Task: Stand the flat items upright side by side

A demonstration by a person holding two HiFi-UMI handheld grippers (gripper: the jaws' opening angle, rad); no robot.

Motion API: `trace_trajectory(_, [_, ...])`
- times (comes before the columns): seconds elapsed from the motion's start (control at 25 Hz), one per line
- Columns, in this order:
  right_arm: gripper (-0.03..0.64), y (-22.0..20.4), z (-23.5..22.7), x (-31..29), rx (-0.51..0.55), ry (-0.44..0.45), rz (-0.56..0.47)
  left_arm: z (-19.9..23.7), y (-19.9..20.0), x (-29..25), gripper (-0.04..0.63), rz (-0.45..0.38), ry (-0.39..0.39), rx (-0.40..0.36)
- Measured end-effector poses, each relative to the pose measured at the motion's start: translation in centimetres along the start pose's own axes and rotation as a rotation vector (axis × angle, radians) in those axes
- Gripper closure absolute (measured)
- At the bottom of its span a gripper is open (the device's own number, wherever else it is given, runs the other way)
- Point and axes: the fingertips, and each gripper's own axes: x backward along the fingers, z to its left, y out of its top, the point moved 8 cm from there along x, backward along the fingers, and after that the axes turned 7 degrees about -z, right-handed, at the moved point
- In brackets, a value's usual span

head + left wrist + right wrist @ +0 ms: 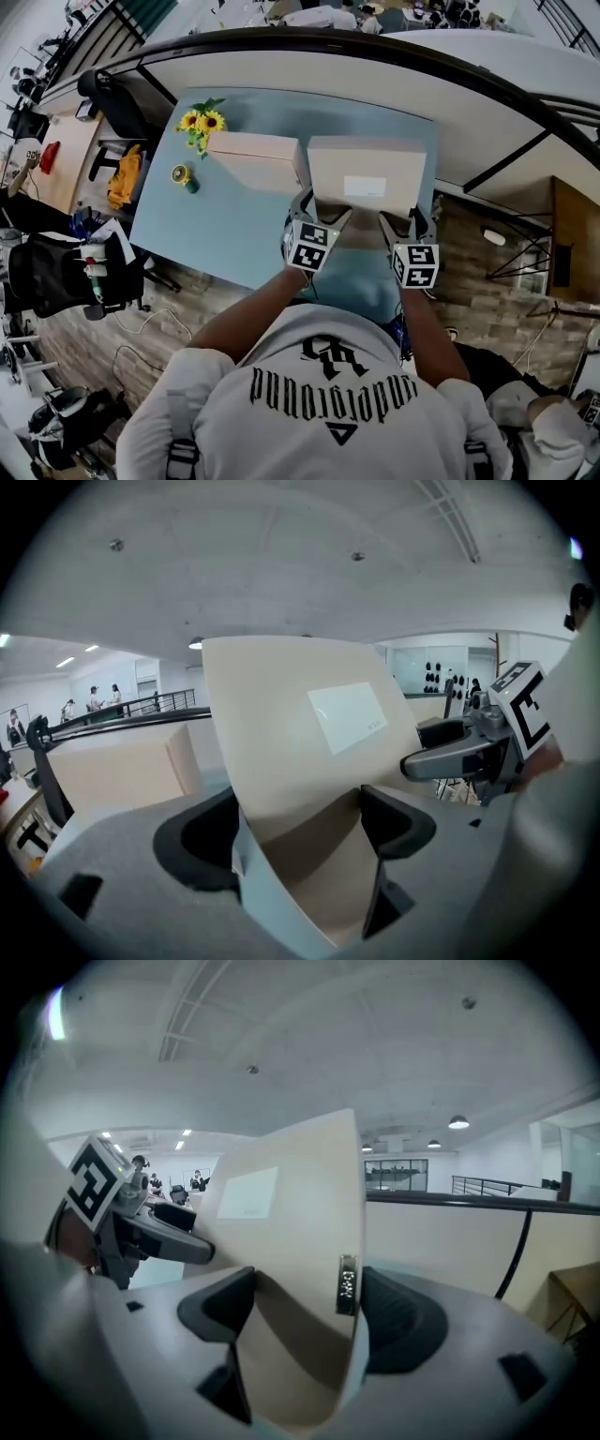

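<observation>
Two flat tan boxes, two grippers, one table.

The labelled box [366, 164] is held by its two near corners over the right part of the light blue table [216, 234]. It is tilted, with its broad face towards the head camera. It carries one white label [366, 186] on that face and one small dark strip [346, 1286] on its narrow side.

The left gripper [322, 208] pinches the box's near left corner, and the left gripper view shows the board running down between the dark pads [398, 822]. The right gripper [405, 220] pinches the near right corner with its jaws set wide across the box's thickness, one pad on the face and one against the side that bears the strip. Each gripper also appears in the other's view, at the far edge of the box.

The second box [253, 155] rests on the table just left of the held one. It appears to stand on its long edge, though the steep head view leaves this uncertain.

There is one bunch of sunflowers [202, 122] at the far left corner of the table. One small yellow and green object [183, 175] sits near it, too small to identify.

Hidden or cut off: the lower edge of the labelled box lies behind the grippers in every view, so contact with the table cannot be judged. The print on the label is illegible.
</observation>
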Motion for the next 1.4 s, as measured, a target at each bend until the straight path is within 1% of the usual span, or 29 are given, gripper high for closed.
trace_trajectory(0.12, [0.261,1.0,2.0,0.8,0.004,-0.026,-0.042,0.9,0.6,1.8,0.179,-0.019,-0.016,-0.023])
trace_trajectory(0.28, [0.265,2.1,5.3,0.9,-0.009,-0.053,-0.07,3.3,1.2,4.3,0.179,-0.057,-0.034,-0.053])
trace_trajectory(0.56, [0.265,4.6,13.7,-1.1,0.015,-0.101,-0.127,10.4,1.6,9.4,0.179,-0.124,-0.06,-0.07])
trace_trajectory(0.68, [0.268,5.2,17.5,-2.2,0.022,-0.111,-0.138,13.7,1.5,11.7,0.179,-0.151,-0.067,-0.09])
trace_trajectory(0.84, [0.275,5.5,22.6,-3.6,0.036,-0.119,-0.146,17.9,0.4,14.7,0.179,-0.153,-0.068,-0.114])
trace_trajectory(1.0, [0.282,4.8,26.8,-5.1,0.045,-0.129,-0.143,21.3,-1.5,16.9,0.179,-0.145,-0.075,-0.133])
trace_trajectory(1.2, [0.288,3.6,29.5,-6.3,0.066,-0.141,-0.119,23.5,-3.6,18.1,0.181,-0.151,-0.077,-0.146])
trace_trajectory(1.4, [0.291,2.0,29.7,-7.5,0.086,-0.139,-0.11,24.2,-5.4,17.3,0.181,-0.16,-0.077,-0.153])
